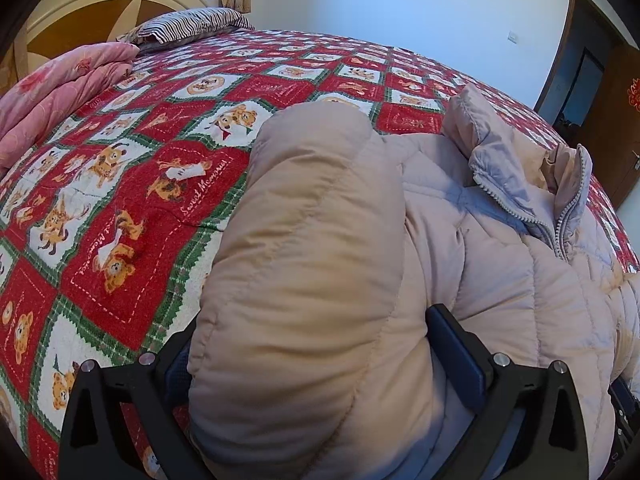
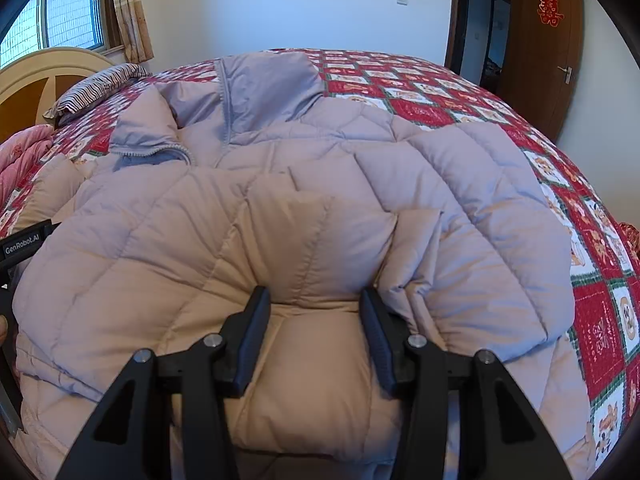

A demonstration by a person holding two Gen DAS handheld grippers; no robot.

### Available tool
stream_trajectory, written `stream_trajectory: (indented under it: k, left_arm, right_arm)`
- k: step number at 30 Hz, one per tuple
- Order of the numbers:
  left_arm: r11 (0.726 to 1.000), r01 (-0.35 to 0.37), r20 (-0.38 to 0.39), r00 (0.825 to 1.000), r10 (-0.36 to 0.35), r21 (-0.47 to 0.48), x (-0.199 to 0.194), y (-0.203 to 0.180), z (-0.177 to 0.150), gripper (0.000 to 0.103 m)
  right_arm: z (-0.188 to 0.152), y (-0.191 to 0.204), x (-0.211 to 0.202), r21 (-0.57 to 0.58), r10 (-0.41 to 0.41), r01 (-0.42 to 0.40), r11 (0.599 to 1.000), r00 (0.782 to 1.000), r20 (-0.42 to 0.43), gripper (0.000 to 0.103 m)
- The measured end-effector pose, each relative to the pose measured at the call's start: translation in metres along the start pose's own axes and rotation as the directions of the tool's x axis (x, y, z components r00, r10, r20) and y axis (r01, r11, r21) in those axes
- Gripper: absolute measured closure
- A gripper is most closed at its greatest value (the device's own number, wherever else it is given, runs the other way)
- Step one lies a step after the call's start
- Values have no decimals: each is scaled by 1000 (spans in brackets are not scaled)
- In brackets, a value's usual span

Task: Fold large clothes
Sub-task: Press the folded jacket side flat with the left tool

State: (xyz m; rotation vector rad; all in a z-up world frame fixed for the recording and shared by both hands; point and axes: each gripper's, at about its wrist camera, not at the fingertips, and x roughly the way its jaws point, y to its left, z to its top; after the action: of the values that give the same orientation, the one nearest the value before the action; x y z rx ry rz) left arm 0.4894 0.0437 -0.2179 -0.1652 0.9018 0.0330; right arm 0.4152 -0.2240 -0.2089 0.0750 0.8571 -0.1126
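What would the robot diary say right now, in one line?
left tool: shut on puffy beige quilted jacket | right tool: shut on jacket | red patchwork bedspread under

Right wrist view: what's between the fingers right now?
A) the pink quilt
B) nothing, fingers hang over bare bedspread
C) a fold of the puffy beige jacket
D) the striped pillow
C. The right gripper has a bunched fold of the quilted jacket pinched between its fingers, while the striped pillow lies far off by the headboard.
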Motion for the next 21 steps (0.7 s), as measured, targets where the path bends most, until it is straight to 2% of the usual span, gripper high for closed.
stream_trajectory:
  k: [7, 11, 15, 18, 20, 21]
  left_arm:
    - [1000, 6, -1, 1000, -6, -2, -2, -1, 0, 1]
    - [999, 42, 1, 999, -42, -19, -3, 4, -1, 1]
    - [1000, 12, -18, 1000, -12, 12, -3, -3, 1, 1]
    - [1000, -2, -47, 999, 3, 24, -18, 1, 7, 1]
    - [999, 53, -12, 998, -54, -8, -43, 9, 16, 1]
    - [996, 89, 16, 996, -89, -18, -54, 12, 22, 1]
  right_arm:
    - [0, 0, 0, 4, 4, -4, 1000, 1000, 1, 53]
    - [0, -1, 0, 10, 11, -11, 1000, 1000, 3, 53]
    - [0, 2, 0, 0, -2, 2, 1000, 1000, 1, 53]
    - [3, 1, -4, -11, 17, -17, 1000, 1000, -10, 52]
    - [5, -3, -11, -24, 48, -48, 999, 998, -28, 48]
    - [7, -5, -17, -33, 72, -73, 997, 997, -39, 43]
